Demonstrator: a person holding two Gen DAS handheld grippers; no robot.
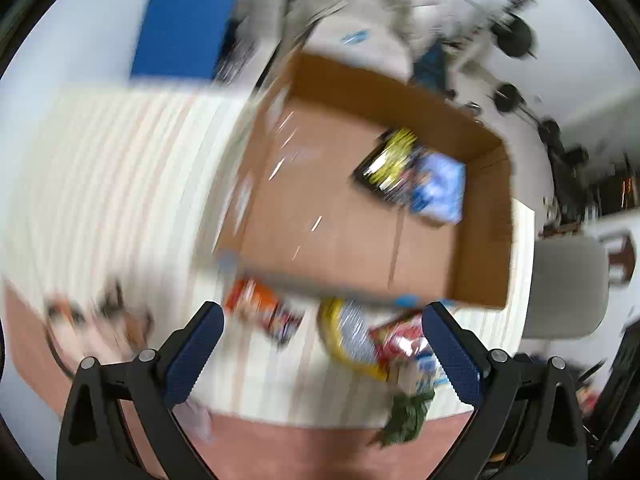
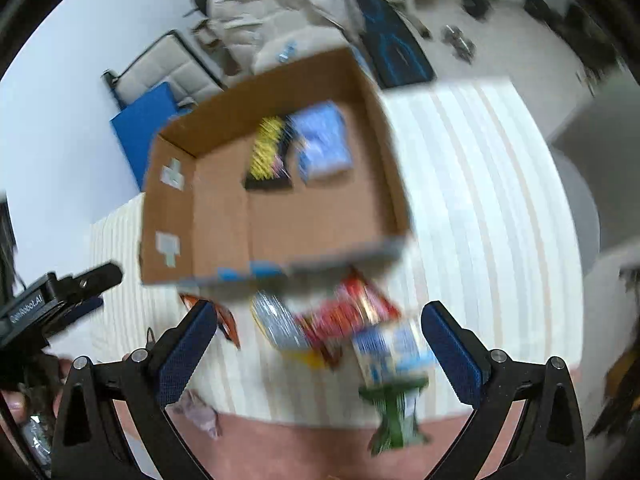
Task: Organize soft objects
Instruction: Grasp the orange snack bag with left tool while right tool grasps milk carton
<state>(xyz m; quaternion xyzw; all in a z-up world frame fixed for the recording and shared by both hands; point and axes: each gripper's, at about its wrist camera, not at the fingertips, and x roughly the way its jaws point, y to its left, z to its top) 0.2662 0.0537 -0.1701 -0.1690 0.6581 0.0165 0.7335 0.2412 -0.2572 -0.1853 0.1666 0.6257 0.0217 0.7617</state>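
An open cardboard box (image 1: 340, 216) (image 2: 280, 216) stands on a white striped cloth. In its far corner lie a black-and-yellow packet (image 1: 390, 164) (image 2: 266, 152) and a light blue packet (image 1: 440, 186) (image 2: 324, 142). In front of the box lies a blurred heap of snack packets: orange (image 1: 256, 300), yellow and silver (image 1: 348, 340) (image 2: 280, 328), red (image 1: 400, 340) (image 2: 348, 312), blue and white (image 2: 388, 352), green (image 1: 408, 416) (image 2: 394, 412). My left gripper (image 1: 322, 352) hangs open above the heap, nothing between its fingers. My right gripper (image 2: 318, 352) is open too, holding nothing. The left gripper's black body (image 2: 60, 292) shows at the left edge of the right wrist view.
The striped cloth (image 1: 120, 184) (image 2: 480, 200) covers a table with a pinkish near edge (image 1: 280, 448). A small pale wrapper (image 2: 200, 412) lies at that edge. Behind stand a blue panel (image 1: 184, 28) (image 2: 140, 128), a grey chair (image 2: 160, 68), a pale heap of fabric (image 2: 272, 4) and dark gear on the floor.
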